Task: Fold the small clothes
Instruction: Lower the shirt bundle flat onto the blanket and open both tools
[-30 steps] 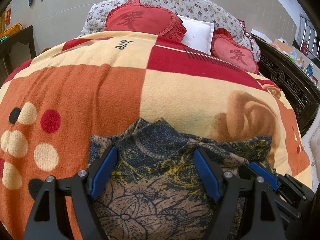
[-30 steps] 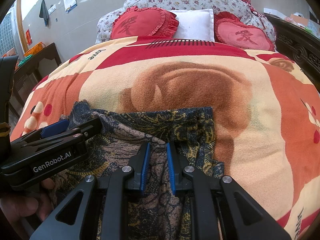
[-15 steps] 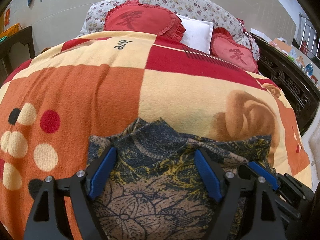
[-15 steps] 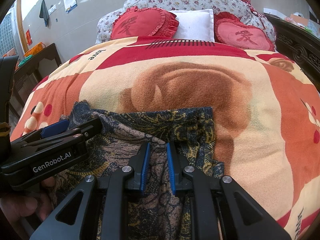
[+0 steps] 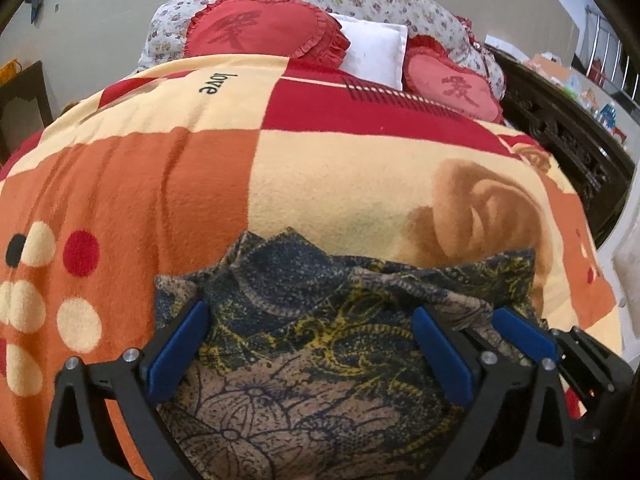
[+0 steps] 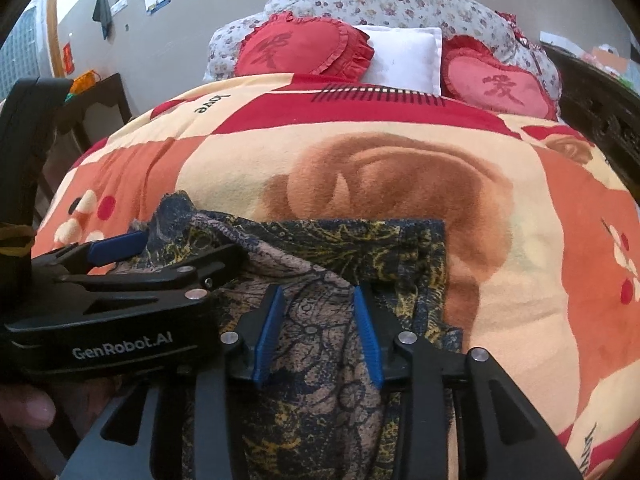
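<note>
Left wrist view: the left claw stands wide apart, low over the patterned garment, which lies on the bed blanket at its near edge, long axis running left to right.

Right wrist view: the right claw is parted with a fabric ridge between its pads, apparently not clamped; the garment's free right edge lies just right of it, so the right claw appears nearer for that fold.

A home bedroom, as far as I can see.
I see a bed under a patchwork blanket, heart cushions, a floral pillow, probably a dark carved bedframe.
</note>
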### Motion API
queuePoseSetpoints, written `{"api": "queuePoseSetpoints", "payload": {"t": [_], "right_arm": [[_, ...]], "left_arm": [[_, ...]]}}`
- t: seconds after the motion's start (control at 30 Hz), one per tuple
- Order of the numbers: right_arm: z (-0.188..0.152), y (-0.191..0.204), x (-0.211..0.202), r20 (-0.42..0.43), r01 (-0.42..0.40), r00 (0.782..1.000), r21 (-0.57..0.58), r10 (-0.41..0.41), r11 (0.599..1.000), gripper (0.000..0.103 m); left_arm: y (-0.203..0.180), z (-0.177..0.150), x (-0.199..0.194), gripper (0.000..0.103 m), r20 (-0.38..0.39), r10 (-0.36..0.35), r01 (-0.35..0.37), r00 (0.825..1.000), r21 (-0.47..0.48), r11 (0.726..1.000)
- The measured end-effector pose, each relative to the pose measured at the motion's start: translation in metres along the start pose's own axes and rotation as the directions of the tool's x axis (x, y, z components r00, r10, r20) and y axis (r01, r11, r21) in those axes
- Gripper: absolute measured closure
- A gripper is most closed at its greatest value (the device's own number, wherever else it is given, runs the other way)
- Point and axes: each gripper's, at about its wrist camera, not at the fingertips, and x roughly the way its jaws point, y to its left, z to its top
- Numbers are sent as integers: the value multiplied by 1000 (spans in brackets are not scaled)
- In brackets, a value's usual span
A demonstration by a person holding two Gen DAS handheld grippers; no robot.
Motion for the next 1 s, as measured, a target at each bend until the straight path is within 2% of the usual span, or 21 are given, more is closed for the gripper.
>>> {"api": "queuePoseSetpoints", "payload": {"t": [0.23,0.3,0.47,0.53,0.63,0.77,0.87,0.9,0.97,1.0], "right_arm": [[-4,-3,6,4,-11,1000,22,11,1000,60],[-4,1,6,8,12,1000,1,-12,1000,60],[-2,11,9,-4,75,997,-55,-75,996,60],[-1,10,7,-25,57,998,-71,-59,996,59],[0,-1,-9,-113,-39,993,-74,30,997,59],[-18,-20,-73,-43,-87,995,-26,86,996,58],[-52,-16,-119,-26,-98,995,-61,97,993,58],[-63,-12,-128,-16,-110,994,-80,109,991,58],[-89,-3,-141,-20,-187,982,-127,186,974,58],[-101,0,-142,-31,-201,980,-128,199,971,63]], "left_arm": [[-6,-1,3,1,-5,30,-30,1000,18,999],[-5,-3,4,1,3,34,-34,999,19,999],[-10,2,5,0,-44,65,-63,997,47,997],[-11,4,-8,0,-54,70,-67,996,59,996],[-4,2,-59,0,23,53,-54,998,62,997],[3,-31,-115,0,41,37,-40,998,85,996],[0,-80,-148,0,30,-36,33,999,89,995],[-1,-92,-152,0,30,-55,52,998,92,994],[-4,-123,-157,0,22,-101,99,995,76,992],[-8,-132,-155,0,8,-116,115,993,62,991]]}}
